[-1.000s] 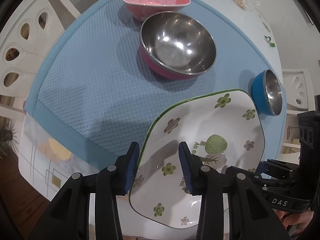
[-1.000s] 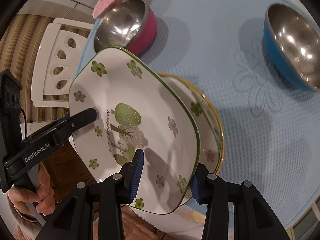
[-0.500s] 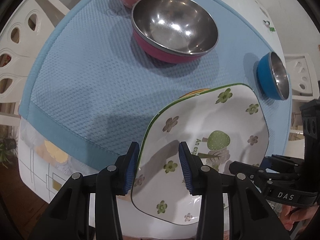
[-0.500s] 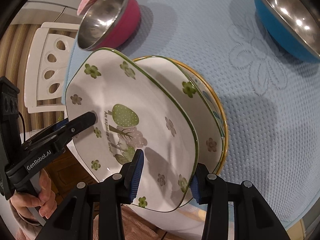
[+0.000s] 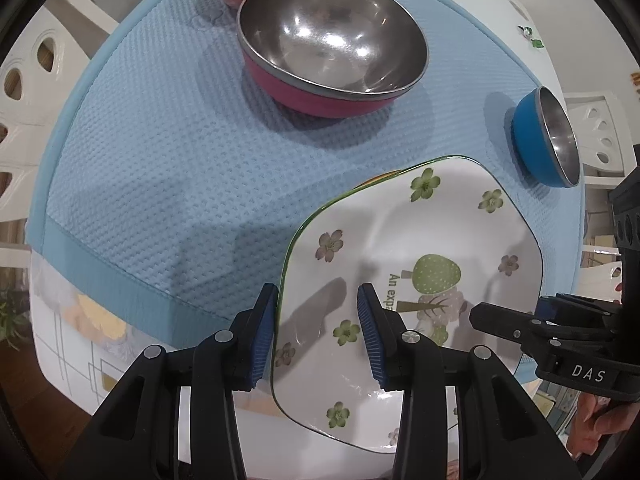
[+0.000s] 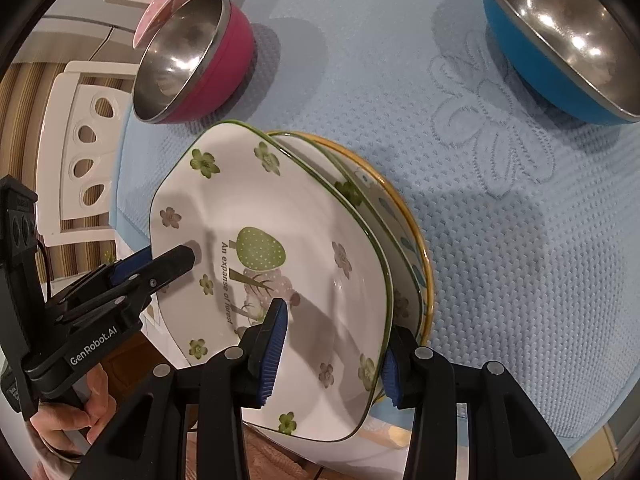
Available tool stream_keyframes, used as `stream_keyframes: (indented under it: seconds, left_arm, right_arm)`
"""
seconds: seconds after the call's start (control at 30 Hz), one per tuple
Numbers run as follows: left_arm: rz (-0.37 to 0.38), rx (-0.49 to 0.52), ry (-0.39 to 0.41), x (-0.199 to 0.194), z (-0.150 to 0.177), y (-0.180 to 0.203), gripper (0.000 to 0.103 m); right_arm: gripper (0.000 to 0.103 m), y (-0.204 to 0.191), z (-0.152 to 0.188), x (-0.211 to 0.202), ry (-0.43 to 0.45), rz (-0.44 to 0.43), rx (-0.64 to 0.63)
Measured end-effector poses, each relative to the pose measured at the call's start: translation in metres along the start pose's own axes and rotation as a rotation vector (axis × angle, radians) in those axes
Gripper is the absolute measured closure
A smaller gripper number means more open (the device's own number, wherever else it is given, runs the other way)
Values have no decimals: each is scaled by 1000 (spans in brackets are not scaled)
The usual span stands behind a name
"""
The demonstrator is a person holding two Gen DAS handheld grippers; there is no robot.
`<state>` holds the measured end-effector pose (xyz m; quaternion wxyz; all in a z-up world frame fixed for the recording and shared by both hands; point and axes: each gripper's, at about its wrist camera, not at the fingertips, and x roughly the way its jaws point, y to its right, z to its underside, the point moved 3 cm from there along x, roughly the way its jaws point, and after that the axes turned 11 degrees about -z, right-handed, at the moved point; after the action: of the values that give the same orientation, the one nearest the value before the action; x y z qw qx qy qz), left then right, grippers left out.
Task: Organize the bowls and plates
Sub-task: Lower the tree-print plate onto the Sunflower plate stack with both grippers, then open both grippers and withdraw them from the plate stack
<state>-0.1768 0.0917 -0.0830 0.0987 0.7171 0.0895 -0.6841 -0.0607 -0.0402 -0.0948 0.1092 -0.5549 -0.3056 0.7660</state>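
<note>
A: Both claws clench one square plate (image 5: 404, 248) by opposite rims. Left claw (image 5: 318, 332) straddles one rim, right claw (image 6: 334, 354) the other. The plate hangs tilted over two stacked plates (image 6: 404, 240), apparently touching them along the far edge.

B: Risks?

A: The glaze looks slick, and each grip is only on a thin rim. If one claw lets go first, the plate may pivot and slap down. The corners aren't squared with the plate beneath, so it could seat crooked. The stack also sits at the mat's near edge; a shove could slide it off.

B: Surface, room?

A: Blue waffle mat (image 5: 160, 152) on a white tabletop. Beyond the stack, a pink bowl (image 5: 332, 56); a blue bowl (image 6: 560, 40) well apart. White chairs (image 6: 84, 152) around; wood floor.
</note>
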Motion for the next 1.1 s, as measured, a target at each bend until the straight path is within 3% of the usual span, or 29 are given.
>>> stream_keyframes:
  seconds: [0.33, 0.67, 1.1]
  left_arm:
    - [27, 3, 1, -6, 12, -22, 66]
    - [21, 42, 20, -19, 15, -22, 65]
    - [60, 92, 40, -31, 11, -48, 64]
  right_arm:
    - [61, 4, 2, -8, -3, 29, 6]
    - [61, -13, 1, -1, 7, 121, -2]
    - [61, -8, 4, -13, 91, 147, 88]
